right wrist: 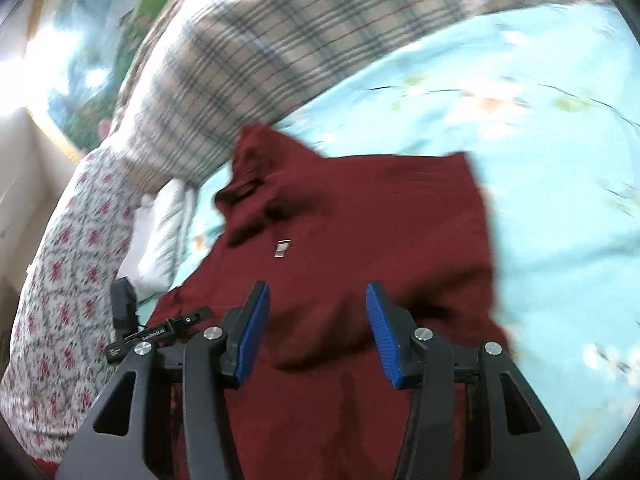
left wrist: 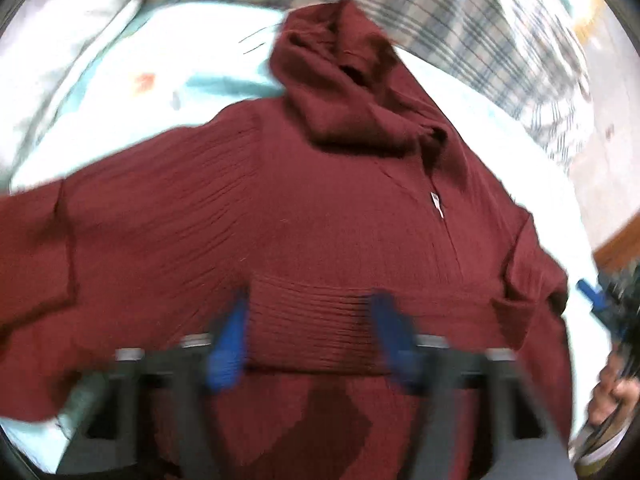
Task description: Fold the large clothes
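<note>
A dark red ribbed hooded sweater [left wrist: 280,208] lies spread on a light blue floral bed sheet [left wrist: 168,68], hood [left wrist: 340,76] at the far end, zipper pull [left wrist: 437,202] near the middle. My left gripper [left wrist: 312,336] is open above the hem, its blue pads [left wrist: 230,344] wide apart with nothing between them. In the right wrist view the sweater [right wrist: 360,232] lies on the sheet [right wrist: 560,160], and my right gripper [right wrist: 318,328] is open above it. The right gripper also shows at the left wrist view's right edge [left wrist: 600,300].
A plaid blanket [right wrist: 260,60] lies along the far side of the bed. A floral-patterned cloth [right wrist: 68,280] and a white pillow [right wrist: 160,240] are at the left. A white pillow [left wrist: 68,40] is at the far left in the left wrist view.
</note>
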`<state>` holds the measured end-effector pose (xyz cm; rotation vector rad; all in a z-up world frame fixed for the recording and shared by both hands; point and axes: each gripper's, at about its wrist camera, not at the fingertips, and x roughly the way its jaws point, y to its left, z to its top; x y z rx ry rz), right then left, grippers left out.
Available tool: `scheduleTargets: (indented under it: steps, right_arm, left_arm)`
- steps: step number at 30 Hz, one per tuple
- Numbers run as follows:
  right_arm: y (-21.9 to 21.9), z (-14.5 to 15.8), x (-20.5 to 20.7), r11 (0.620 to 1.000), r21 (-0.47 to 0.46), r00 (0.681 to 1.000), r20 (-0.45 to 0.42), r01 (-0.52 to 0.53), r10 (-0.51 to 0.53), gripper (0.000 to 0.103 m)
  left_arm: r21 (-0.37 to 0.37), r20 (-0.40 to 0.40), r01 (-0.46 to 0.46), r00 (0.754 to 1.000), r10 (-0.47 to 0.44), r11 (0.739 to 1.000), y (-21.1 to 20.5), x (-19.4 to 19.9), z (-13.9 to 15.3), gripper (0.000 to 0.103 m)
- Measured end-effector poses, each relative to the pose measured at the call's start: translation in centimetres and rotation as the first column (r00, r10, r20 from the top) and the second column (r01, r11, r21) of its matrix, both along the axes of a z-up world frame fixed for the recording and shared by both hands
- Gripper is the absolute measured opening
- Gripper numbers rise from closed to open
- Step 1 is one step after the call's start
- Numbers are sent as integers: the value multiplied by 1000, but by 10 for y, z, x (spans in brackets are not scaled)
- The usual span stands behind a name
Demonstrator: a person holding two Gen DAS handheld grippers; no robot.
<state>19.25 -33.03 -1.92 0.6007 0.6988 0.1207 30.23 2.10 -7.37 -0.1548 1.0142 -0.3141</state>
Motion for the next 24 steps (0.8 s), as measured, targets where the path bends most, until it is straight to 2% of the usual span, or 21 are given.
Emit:
scheduleTargets:
  steps: [1,2,4,7,8,10,12,15,18,20,21,22,23,24]
  right_arm:
    - [-7,-1,-5,1000,4,1000,2,22,-22,51]
    - [-12,0,-8,999,2,999,4,48,-48,51]
    - [-20,1,-12,997,-16,997,12,80,-80,51]
    - [-31,3,-11,991,-65,993,-5,114,-115,51]
    - [-34,2,-8,989,-84,992,-14,124,-126,51]
    - [-39,-1,2,985,-114,990,-34,129,-134,51]
    - [-41,-7,15,982,-142,988,-67,125,-136,51]
    - [-40,-20,36,980,-171,985,-122,101,-123,51]
    - [-40,-42,58,982,-179,975,-203,56,-92,51]
    - [-40,-49,62,982,-185,975,-206,45,-83,51]
    - [-39,-48,63,979,-201,976,-202,41,-82,42]
    - [-39,-48,63,976,-215,975,-207,34,-79,20]
    - [-42,-47,63,979,-200,976,-206,32,-74,15]
    - [-44,-47,62,982,-187,977,-201,39,-77,14]
  left_arm:
    - [7,10,27,1000,-27,1000,-5,-3,3,11]
    - [-2,17,32,999,-32,999,-7,-6,8,11]
    - [0,92,8,996,-7,1000,-5,-19,29,10]
    - [-41,159,-72,984,78,997,14,-20,55,10]
    - [-37,156,-99,982,103,994,20,-15,56,10]
    - [-6,100,-157,983,157,988,32,6,42,10]
    - [-38,31,-194,980,195,980,45,17,27,10]
    - [-93,9,-231,973,233,968,59,17,21,10]
    - [-193,-18,-245,969,246,950,69,10,32,9]
    - [-288,-43,-230,973,228,929,76,0,45,9]
    - [-368,-67,-216,976,206,905,78,-5,53,9]
    - [-425,-68,-194,981,182,884,77,-12,63,9]
    - [-440,-56,-178,984,171,880,75,-18,71,9]
    - [-429,-33,-169,985,171,887,74,-24,82,9]
